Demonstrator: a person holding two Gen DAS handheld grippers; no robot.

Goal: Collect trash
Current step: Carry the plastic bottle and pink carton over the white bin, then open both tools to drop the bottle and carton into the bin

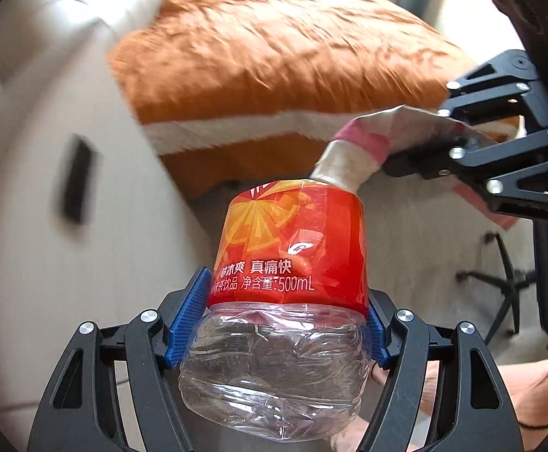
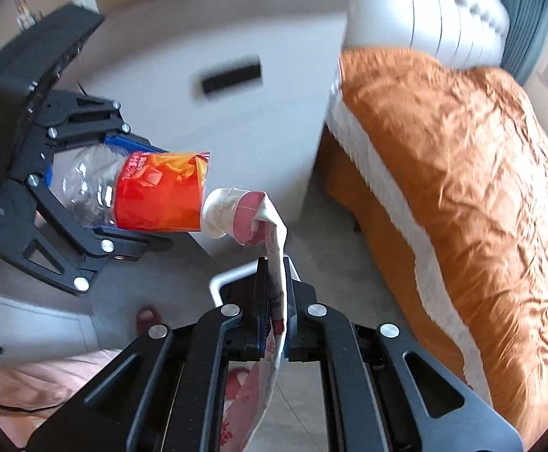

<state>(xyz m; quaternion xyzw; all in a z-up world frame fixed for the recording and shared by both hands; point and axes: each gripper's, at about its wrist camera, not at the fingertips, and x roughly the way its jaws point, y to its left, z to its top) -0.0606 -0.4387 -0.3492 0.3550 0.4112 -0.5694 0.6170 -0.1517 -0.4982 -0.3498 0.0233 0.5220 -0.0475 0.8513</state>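
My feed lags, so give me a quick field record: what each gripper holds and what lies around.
left gripper: shut on plastic bottle, crumpled, red label
right gripper: shut on wrapper, white and pink
contact: wrapper end meets the bottle's top; inserted or just touching unclear
surroundings: orange bedspread, black remote on a pale surface

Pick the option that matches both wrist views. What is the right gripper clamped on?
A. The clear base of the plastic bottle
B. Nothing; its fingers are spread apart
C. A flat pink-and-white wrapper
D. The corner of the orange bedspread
C: the right gripper is shut on the pink-and-white wrapper, whose far end reaches the top of the bottle that the left gripper holds by its clear lower part.
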